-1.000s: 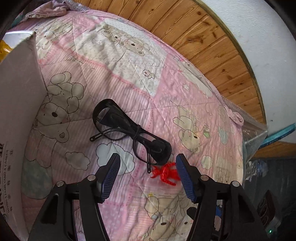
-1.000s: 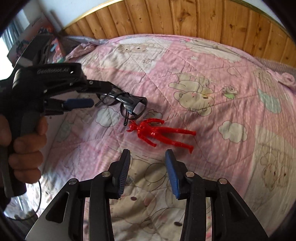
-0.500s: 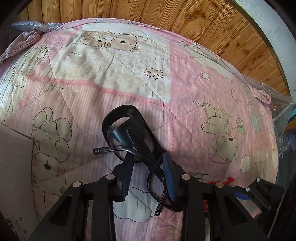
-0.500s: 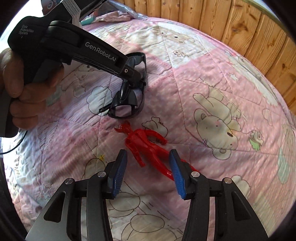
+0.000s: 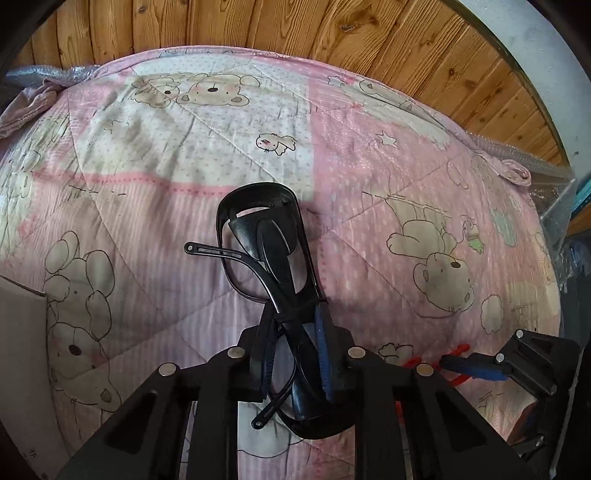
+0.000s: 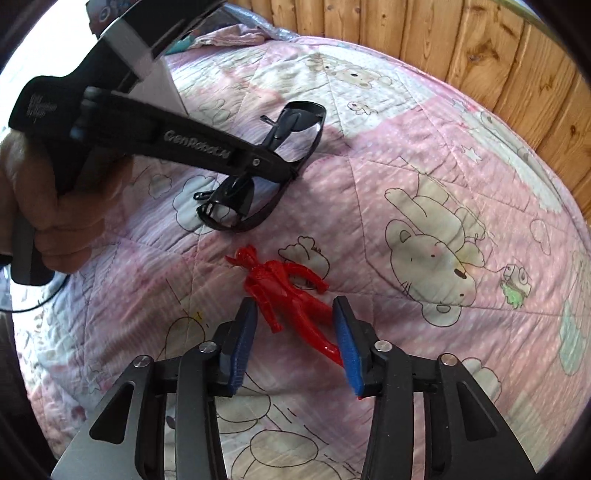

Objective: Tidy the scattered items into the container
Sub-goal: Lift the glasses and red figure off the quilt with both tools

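Writing: "GenRobot.AI" in pale letters along the side of the left gripper (image 6: 291, 173), read from the right wrist view; a second label further back on its body, too blurred to read.
Left gripper: (image 5: 295, 347) pressed together on the glasses (image 5: 273, 258) near the bridge, blue pads against the frame on both sides.
Glasses: black, folded, on the quilt (image 5: 369, 177); one lens ahead of the fingertips, the other back between the fingers; one temple sticking out to the left.
Glasses, right wrist view: (image 6: 295, 122) lying on the quilt, partly covered by the left gripper.
Right gripper: (image 6: 297, 325) spread, one blue pad on each side of the figure's legs; right pad at or very near one leg, left pad apart from it.
Figure: (image 6: 284, 284) red plastic toy, flat on the quilt, head toward the glasses, just beside them but not touching.
Figure, left wrist view: (image 5: 410, 360) only red bits visible low right, beside the right gripper (image 5: 472, 369).
Box: (image 5: 22, 369) cardboard wall at the left edge of the left wrist view, near the glasses; inside not visible.
Hand: (image 6: 62, 206) wrapped round the left gripper's handle, thin cable below it.
Quilt: pink and white patchwork printed with bears, clouds and stars.
Behind the bed: wood panelling (image 5: 280, 26); bubble wrap (image 5: 543, 173) along the bed's far edge.
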### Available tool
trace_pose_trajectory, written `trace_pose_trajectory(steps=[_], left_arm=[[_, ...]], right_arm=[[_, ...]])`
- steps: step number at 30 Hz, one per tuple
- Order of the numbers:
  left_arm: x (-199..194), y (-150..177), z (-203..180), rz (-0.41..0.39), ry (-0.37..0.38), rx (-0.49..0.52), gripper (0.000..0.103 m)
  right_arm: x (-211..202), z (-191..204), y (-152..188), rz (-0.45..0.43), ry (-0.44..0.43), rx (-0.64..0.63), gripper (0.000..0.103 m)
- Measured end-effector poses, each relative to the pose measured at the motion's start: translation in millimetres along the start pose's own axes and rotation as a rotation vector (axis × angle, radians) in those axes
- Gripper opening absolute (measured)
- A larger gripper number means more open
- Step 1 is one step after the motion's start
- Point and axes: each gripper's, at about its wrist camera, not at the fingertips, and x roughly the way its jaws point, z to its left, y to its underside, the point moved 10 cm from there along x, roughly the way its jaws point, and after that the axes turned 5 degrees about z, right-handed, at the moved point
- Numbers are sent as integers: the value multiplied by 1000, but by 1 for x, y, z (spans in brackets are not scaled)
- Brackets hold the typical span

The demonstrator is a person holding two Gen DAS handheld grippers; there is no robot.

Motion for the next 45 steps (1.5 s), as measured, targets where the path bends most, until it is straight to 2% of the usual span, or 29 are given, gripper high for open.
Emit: trace_pose_trajectory(steps=[9,13,17,21,26,27,29,32,33,35,36,38,40,45], left_arm=[[-25,4,5,-22,55,-21,19],[-33,5,4,-32,55,-18,19],[-41,9,3,-36,69,-21,19],[-49,14,1,-47,77,-17,19],[-50,23,-2,-34,83,-15,19],[-50,25,-2,-30,84,-15,19],[-49,27,-3,-27,88,-13,19],[-50,29,-5,-28,94,-9,19],[-49,29,-5,-28,95,-9,19],[-48,30,-6,-24,99,-10,19],[-48,30,-7,-22,101,-10,19],[-49,32,-9,-21,106,-10,19],[-52,33,-10,-23,110,-8,19],[-64,39,-10,-33,119,-17,19]], right_arm=[[-1,-6,-5,2,-72,94,28],[-5,-11,-8,-12,-114,165,24],[-11,-15,-7,-30,-190,262,17],[-13,-23,0,-47,-277,387,17],[-17,-45,7,-94,-264,507,21],[-18,-45,8,-95,-269,514,27],[-19,-43,9,-94,-261,499,37],[-11,-33,9,-68,-225,438,38],[-6,-30,10,-52,-195,420,37],[3,-28,13,-34,-145,393,26],[4,-27,12,-38,-132,390,26],[0,-25,9,-56,-127,390,23],[-6,-22,8,-74,-135,399,15],[-14,-11,10,-76,-108,399,12]])
